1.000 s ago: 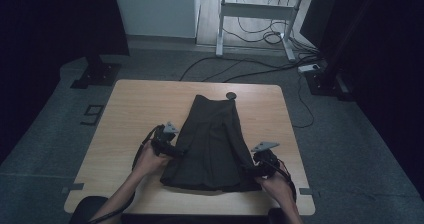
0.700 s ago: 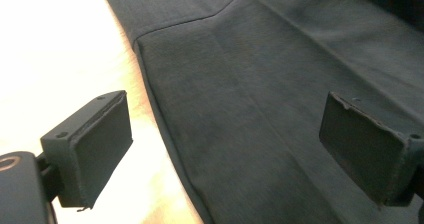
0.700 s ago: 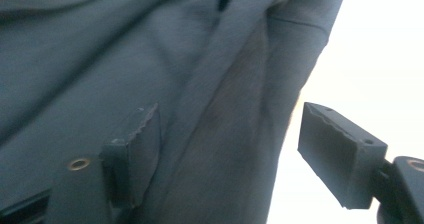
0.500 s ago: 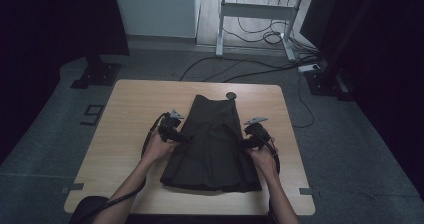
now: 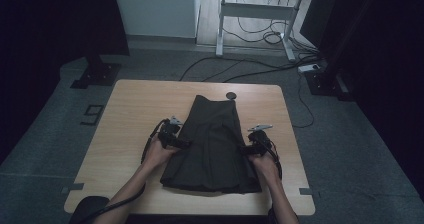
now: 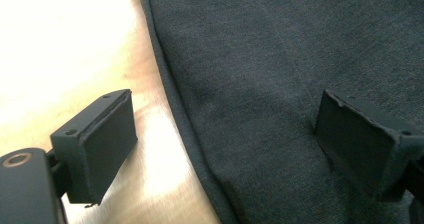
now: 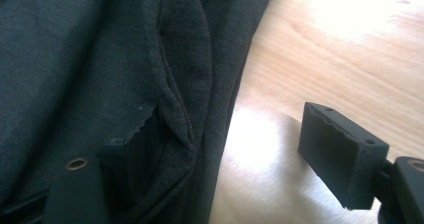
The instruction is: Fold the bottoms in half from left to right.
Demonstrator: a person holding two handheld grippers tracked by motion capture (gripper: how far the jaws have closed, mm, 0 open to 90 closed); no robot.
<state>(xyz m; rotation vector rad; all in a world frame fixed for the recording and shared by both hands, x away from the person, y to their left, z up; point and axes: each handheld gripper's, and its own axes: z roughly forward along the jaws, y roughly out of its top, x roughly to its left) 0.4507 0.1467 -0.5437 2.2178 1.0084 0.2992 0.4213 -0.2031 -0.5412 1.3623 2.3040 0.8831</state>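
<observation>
Item: dark skirt (image 5: 212,141), one piece, lying flat on your worktop (image 5: 135,109). Narrow end points away from you, wide hem lies near the front edge. It sits about midway between the worktop's left and right sides.

Item: left hand-held gripper (image 5: 181,143). It sits at the skirt's left edge, about halfway along the garment. In the left gripper view the jaws stand wide apart and released, having just been closing a little. One jaw is over bare wood, the other over the cloth, and the skirt's seamed edge (image 6: 172,91) runs between them without being pinched.

Item: right hand-held gripper (image 5: 248,150). It sits at the skirt's right edge, slightly nearer to you than the left one. In the right gripper view the jaws are apart and released, having just been opening a little. One jaw lies against the dark cloth beside a raised fold (image 7: 187,69), the other is over the wood, and the skirt's border lies between them unclamped.

Item: small dark round disc (image 5: 230,95), on the worktop just beyond the skirt's narrow end.

Item: white desk frame (image 5: 255,11) with loose cables (image 5: 260,36), on the floor beyond the worktop.
</observation>
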